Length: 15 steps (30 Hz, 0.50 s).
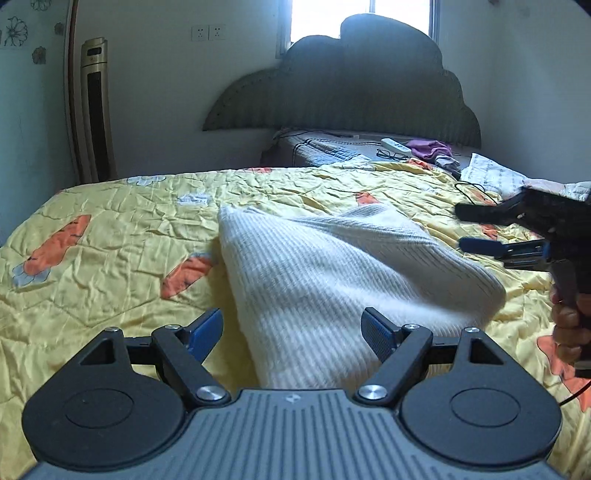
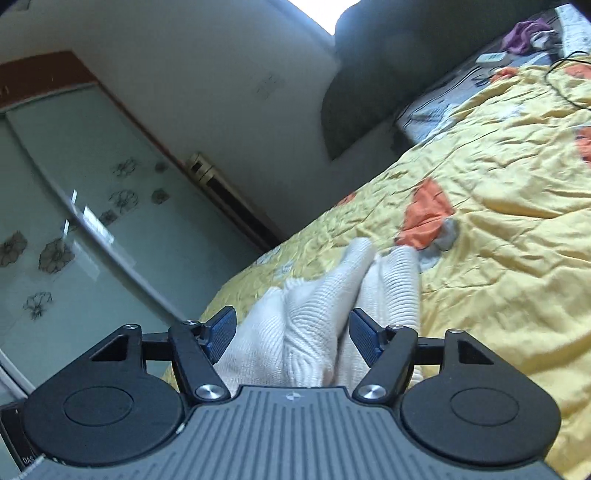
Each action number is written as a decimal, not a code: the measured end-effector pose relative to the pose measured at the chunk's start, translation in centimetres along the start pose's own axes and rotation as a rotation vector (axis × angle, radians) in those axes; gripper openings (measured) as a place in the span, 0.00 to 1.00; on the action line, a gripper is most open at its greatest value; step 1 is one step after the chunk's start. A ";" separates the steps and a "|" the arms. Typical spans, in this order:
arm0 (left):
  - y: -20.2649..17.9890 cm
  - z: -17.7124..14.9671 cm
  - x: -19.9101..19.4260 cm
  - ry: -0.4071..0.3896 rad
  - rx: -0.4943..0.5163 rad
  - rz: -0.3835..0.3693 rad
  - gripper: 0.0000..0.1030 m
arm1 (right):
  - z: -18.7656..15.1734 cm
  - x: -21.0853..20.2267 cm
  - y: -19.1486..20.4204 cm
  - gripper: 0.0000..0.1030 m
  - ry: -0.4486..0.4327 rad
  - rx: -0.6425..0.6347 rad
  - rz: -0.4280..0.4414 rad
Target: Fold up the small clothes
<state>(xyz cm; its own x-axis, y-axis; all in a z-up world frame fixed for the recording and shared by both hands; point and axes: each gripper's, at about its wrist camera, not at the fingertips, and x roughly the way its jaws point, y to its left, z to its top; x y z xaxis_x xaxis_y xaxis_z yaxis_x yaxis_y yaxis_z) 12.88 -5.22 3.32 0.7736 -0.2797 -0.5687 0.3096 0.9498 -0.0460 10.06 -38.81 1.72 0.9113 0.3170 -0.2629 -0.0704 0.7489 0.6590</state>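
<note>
left gripper (image 1: 291, 332): fingers spread wide, blue pads (image 1: 207, 334) standing well apart. the white ribbed knit garment (image 1: 332, 273) passes between them and on under the gripper body; neither pad presses into the cloth as far as the left wrist view shows.

garment lies on the yellow quilt (image 1: 110, 258) with orange carrot patches, roughly mid-bed. it is folded over into a wedge shape, narrow end toward the camera, a rounded fold edge on the right side, a raised corner at the far left.

right gripper (image 1: 476, 229) seen from the left wrist view at the right edge, off the garment's far right side and above the quilt. its two fingers stand apart with nothing between them. a hand (image 1: 569, 325) grips the handle below it.

right wrist view, tilted hard: right gripper (image 2: 293, 336) fingers are also parted, pads (image 2: 364, 339) on either side of the bunched white garment (image 2: 332, 295), which rises in two ribbed lobes between them. whether the pads touch the cloth cannot be told. view is motion-blurred.

surroundings: dark scalloped headboard (image 1: 351, 92) under a bright window, tall standing air conditioner (image 1: 94, 110) in the left corner, wall sockets (image 1: 208, 33). at the bed's far end a power strip (image 1: 396, 144), glasses (image 1: 389, 154), purple cloth (image 1: 430, 147), a black cable (image 1: 472, 188). frosted glass wardrobe door with flower prints (image 2: 55, 221) in the right wrist view.
</note>
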 end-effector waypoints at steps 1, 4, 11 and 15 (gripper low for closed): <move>-0.3 0.1 0.7 0.008 0.001 0.009 0.80 | 0.1 1.5 0.2 0.66 0.044 -0.025 -0.027; -0.9 -0.6 2.8 0.075 0.023 0.020 0.80 | -0.7 4.8 0.4 0.30 0.125 -0.109 -0.121; 2.2 -0.8 3.1 0.114 -0.070 -0.054 0.80 | -1.3 4.2 -0.5 0.47 0.098 -0.130 -0.155; 5.8 0.4 4.2 0.109 -0.234 -0.115 0.85 | -0.8 3.3 0.9 1.00 0.084 -0.192 -0.150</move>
<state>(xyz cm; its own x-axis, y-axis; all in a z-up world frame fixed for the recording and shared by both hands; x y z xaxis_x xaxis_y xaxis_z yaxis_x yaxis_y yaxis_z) 18.13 -0.96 1.03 0.6726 -0.3832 -0.6330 0.2462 0.9226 -0.2969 12.67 -36.67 0.91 0.8811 0.2350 -0.4103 -0.0201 0.8856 0.4640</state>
